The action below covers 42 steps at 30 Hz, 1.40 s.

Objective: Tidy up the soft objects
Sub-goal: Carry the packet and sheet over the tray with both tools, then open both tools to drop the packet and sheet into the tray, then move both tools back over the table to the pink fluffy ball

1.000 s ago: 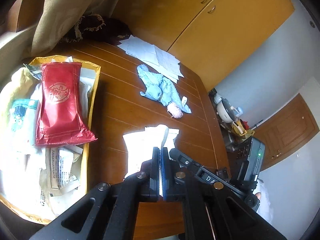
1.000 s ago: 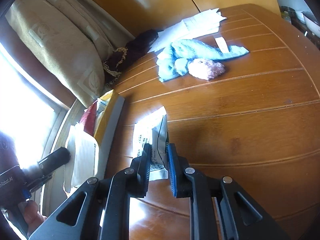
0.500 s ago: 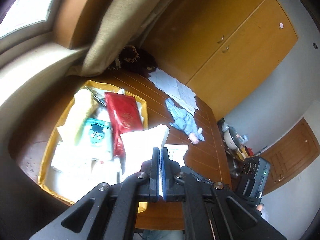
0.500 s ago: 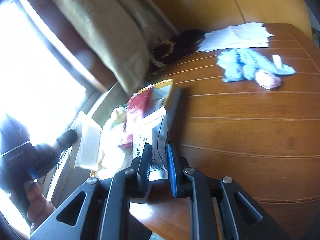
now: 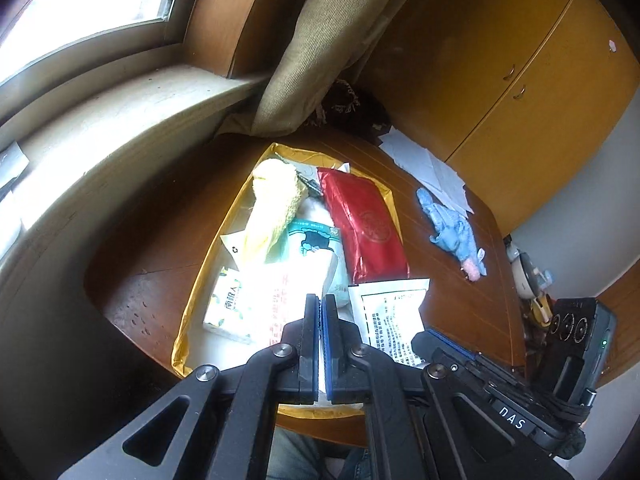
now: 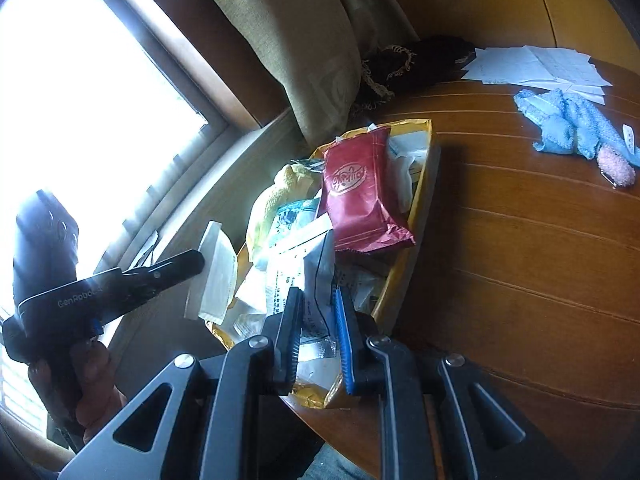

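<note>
My left hand-held gripper (image 5: 322,312) is pinched tight on a thin white packet (image 6: 214,276), its blue pads nearly meeting on the packet's edge, and it hangs above the yellow tray (image 5: 196,284) that sits on the wooden worktop (image 5: 448,280). My right hand-held gripper (image 6: 318,316) has its jaws narrowed onto a white sachet with black print (image 6: 316,280), holding it over the near end of the same tray. Beyond both grippers the tray is crowded: a red foil pouch (image 5: 362,224) lies along its right side, a yellow knitted cloth (image 5: 274,204) along its left, with a teal-printed pack (image 5: 316,240) between them and a small green-and-white tissue pack (image 5: 226,304) close below my left gripper. Farther ahead and to the right of the tray, well apart from it, a blue soft toy with a pink end (image 5: 452,232) lies on the bare worktop, just in front of some loose white papers (image 5: 428,164). A dark fringed cloth (image 5: 348,108) is bunched at the far edge under the tan curtain (image 5: 316,48). In the right view my left hand (image 6: 80,376) grips its tool's handle.
</note>
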Each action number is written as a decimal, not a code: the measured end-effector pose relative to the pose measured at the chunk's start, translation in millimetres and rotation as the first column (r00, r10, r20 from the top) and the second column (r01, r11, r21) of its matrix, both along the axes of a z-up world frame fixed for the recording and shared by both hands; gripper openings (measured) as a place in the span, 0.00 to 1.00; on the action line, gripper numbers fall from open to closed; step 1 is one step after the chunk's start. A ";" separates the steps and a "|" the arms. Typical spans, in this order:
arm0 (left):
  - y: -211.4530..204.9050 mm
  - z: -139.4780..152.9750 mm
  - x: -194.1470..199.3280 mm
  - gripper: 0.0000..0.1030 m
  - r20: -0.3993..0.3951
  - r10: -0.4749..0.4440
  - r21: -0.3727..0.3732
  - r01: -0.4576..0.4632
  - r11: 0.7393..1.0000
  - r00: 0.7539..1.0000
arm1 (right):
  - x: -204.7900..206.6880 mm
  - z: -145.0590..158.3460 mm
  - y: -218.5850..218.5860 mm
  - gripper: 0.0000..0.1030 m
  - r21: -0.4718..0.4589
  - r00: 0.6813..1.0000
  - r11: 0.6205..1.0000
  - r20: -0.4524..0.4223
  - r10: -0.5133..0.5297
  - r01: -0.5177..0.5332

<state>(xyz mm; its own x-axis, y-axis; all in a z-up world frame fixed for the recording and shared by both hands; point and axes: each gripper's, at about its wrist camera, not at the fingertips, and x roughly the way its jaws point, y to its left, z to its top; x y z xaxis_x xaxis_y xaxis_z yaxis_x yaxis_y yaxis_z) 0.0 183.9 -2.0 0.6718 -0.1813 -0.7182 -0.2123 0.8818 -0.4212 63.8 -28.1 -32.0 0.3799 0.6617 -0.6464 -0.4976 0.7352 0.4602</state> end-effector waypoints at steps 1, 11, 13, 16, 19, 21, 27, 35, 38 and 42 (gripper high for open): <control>-1.9 -3.3 2.8 0.00 -0.006 -0.005 0.004 0.006 1.000 1.000 | -0.5 -1.1 4.3 0.16 -0.013 1.000 1.000 0.006 0.002 -0.002; 9.3 -38.4 17.8 0.00 -0.086 0.006 -0.007 -0.007 1.000 0.996 | -0.4 -10.3 36.5 0.14 -0.087 0.999 0.996 0.008 0.038 -0.038; 14.3 -41.5 16.4 0.01 -0.087 0.013 -0.035 -0.017 0.999 0.996 | -1.0 -9.0 43.7 0.14 -0.096 0.999 0.994 0.019 0.050 -0.048; 16.5 -42.2 15.1 0.04 -0.087 0.020 -0.068 -0.026 0.997 0.996 | -1.6 -8.7 47.0 0.14 -0.093 0.998 0.994 0.021 0.053 -0.051; 12.8 -37.0 14.7 0.15 -0.075 0.019 -0.062 -0.024 0.998 0.997 | -1.8 -7.9 38.1 0.14 -0.061 0.999 0.997 0.022 0.045 -0.044; 7.9 -28.9 11.7 0.39 -0.038 0.029 -0.038 -0.030 0.999 0.999 | -2.3 -6.0 29.2 0.15 -0.034 0.999 0.999 0.021 0.032 -0.031; -20.2 -0.3 4.0 0.63 0.085 0.052 0.128 -0.062 0.990 0.995 | -8.0 3.5 5.3 0.36 0.038 0.999 0.999 0.046 0.003 -0.005; -42.7 8.9 7.1 0.63 0.100 0.002 0.117 -0.014 0.993 0.995 | -11.0 10.5 -22.3 0.49 0.111 0.998 0.994 0.063 -0.014 0.007; -53.7 13.7 7.4 0.63 0.118 -0.016 0.099 0.004 0.995 0.993 | -7.1 9.8 -35.1 0.51 0.127 0.998 0.992 0.056 -0.031 0.024; -74.4 19.7 10.7 0.63 0.137 -0.062 0.091 0.050 0.995 0.989 | 1.5 6.1 -53.5 0.54 0.137 0.997 0.988 0.033 -0.069 0.064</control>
<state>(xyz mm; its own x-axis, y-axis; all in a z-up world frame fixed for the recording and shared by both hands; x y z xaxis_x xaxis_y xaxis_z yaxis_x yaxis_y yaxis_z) 10.7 109.5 17.7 0.7572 -0.1625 -0.6326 -0.1058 0.9252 -0.3643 65.3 -81.7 -26.0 0.4483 0.7147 -0.5369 -0.4681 0.6994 0.5402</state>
